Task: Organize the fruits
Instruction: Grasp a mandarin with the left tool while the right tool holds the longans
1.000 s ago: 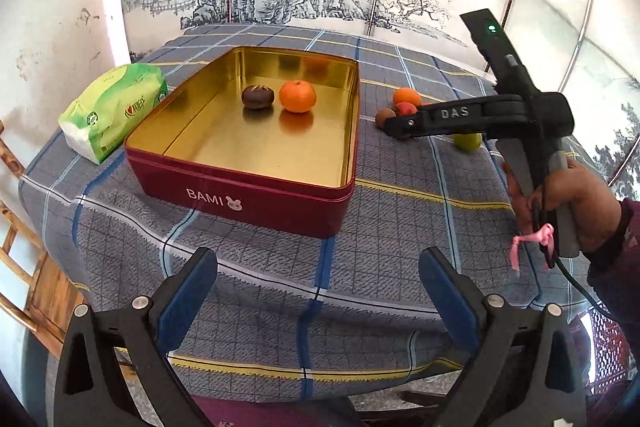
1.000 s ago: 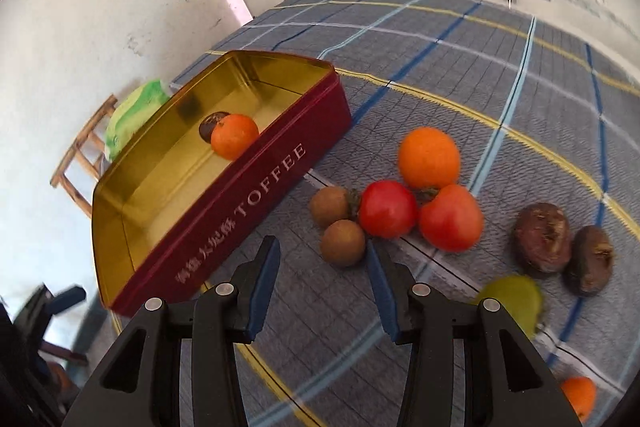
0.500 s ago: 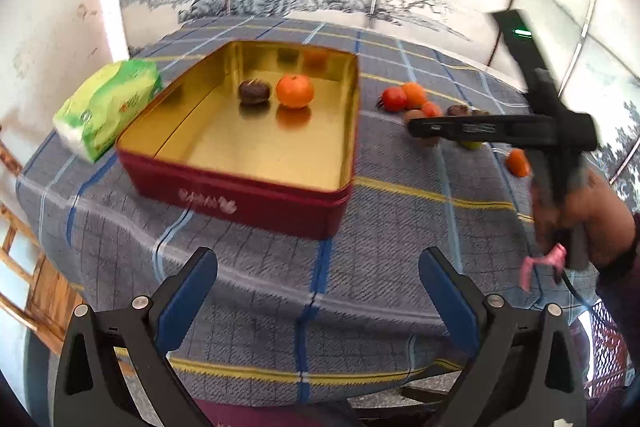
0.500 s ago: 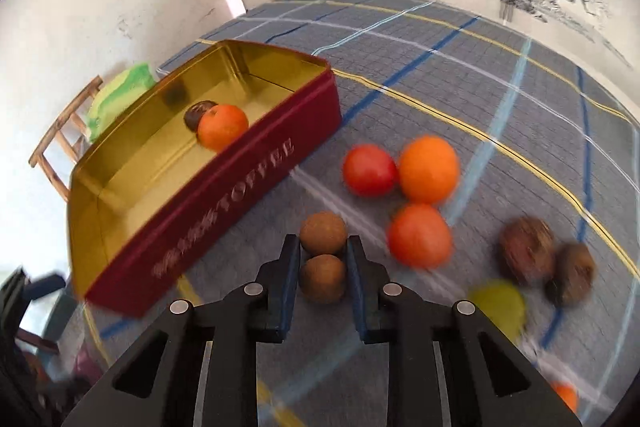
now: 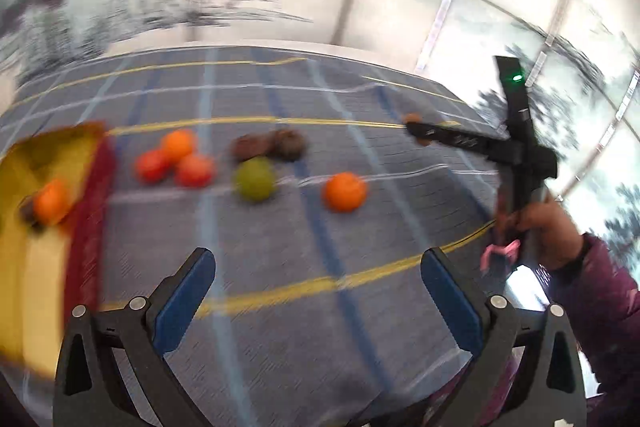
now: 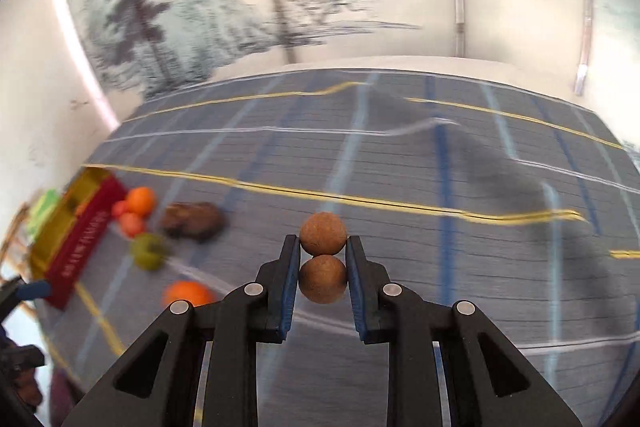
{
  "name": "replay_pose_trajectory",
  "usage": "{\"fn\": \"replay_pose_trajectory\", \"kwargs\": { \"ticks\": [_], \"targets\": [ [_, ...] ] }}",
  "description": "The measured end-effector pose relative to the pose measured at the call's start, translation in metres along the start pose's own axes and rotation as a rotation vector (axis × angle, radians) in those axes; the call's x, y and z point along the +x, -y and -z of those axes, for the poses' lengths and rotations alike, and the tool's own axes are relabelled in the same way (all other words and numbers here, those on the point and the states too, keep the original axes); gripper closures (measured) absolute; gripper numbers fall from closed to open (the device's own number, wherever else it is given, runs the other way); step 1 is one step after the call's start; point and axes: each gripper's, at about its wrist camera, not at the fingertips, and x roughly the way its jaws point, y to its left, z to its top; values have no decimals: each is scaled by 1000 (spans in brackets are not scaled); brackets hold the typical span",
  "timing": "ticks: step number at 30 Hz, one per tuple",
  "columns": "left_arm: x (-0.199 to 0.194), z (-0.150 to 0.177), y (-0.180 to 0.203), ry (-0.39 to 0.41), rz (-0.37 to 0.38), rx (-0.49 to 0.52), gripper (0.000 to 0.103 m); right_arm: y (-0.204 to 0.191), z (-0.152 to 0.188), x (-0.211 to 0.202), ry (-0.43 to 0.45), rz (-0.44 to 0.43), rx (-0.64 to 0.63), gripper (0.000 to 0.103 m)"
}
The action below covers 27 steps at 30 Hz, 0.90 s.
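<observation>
Looking through the left wrist view, the left gripper (image 5: 316,291) stands released at the bottom of the frame, blue pads wide apart and nothing between them. Loose fruit lies above it on the plaid tablecloth (image 5: 280,307): a smooth green fruit (image 5: 255,179) at centre, an orange (image 5: 345,191) to its right, two rough dark fruits (image 5: 270,145) just behind. The gold-lined red tin (image 5: 86,211) sits at far left, well apart from the right gripper (image 5: 414,128) at upper right.

Through the right wrist view, that gripper is clenched on two brown round fruits (image 6: 323,255), matte and rough-skinned, stacked one ahead of the other along the fingers. The tin lies at the left edge, so the carry likely runs leftward.
</observation>
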Motion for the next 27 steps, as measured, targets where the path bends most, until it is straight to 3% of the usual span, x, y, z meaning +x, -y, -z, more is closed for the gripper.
{"fn": "replay_pose_trajectory", "kwargs": {
  "ticks": [4, 10, 19, 21, 23, 27],
  "targets": [
    [36, -30, 22, -8, 11, 57, 2, 23, 6, 8, -4, -11, 66, 78],
    [78, -51, 18, -65, 16, 31, 4, 35, 10, 20, -14, -53, 107, 78],
    [122, -46, 32, -171, -23, 144, 37, 33, 12, 18, 10, -101, 106, 78],
    [132, -42, 30, -199, -23, 139, 53, 35, 12, 18, 13, -108, 114, 78],
    [133, -41, 29, -161, -16, 146, 69, 37, 13, 19, 13, -119, 128, 78],
    [132, -37, 37, -154, -62, 178, 70, 40, 13, 19, 16, -124, 141, 78]
  ]
}}
